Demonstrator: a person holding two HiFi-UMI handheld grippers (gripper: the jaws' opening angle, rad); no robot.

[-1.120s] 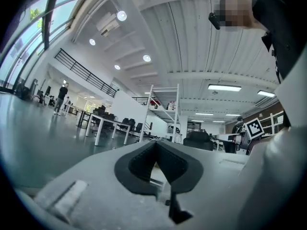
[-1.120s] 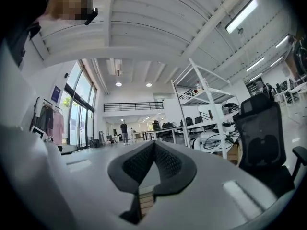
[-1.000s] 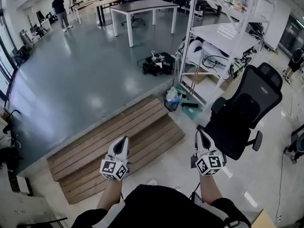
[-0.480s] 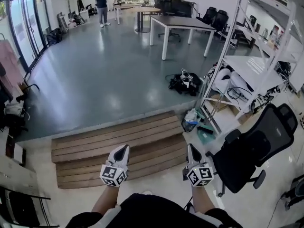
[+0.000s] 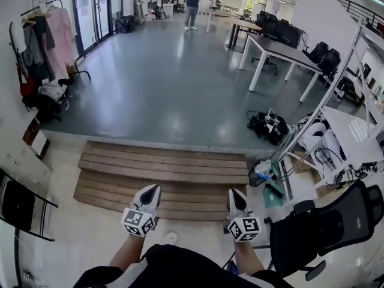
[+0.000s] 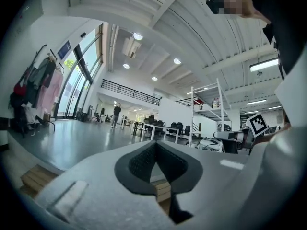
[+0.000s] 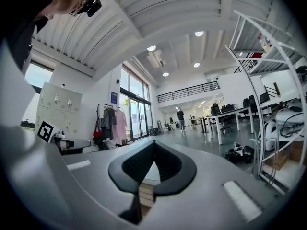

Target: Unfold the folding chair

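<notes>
A black folding chair (image 5: 19,206) with a thin metal frame stands folded against the wall at the far left of the head view. Both grippers are held level in front of the person's body, well to the right of that chair and apart from it. My left gripper (image 5: 152,190) is shut with nothing in it, its pads meeting at the tip (image 6: 154,145). My right gripper (image 5: 234,194) is also shut and empty (image 7: 153,145). Both point over the wooden steps (image 5: 162,173).
A black office chair (image 5: 327,227) stands close at the lower right, beside a white shelving rack (image 5: 336,101). A clothes rack (image 5: 42,47) is at the left wall. A black bag (image 5: 267,125) lies on the grey floor. Tables (image 5: 282,53) and a person (image 5: 193,5) are far off.
The whole view has swung left: the office chair slid to the lower right, and the clothes rack and folded chair came into view. Both grippers stayed shut in front of the body.
</notes>
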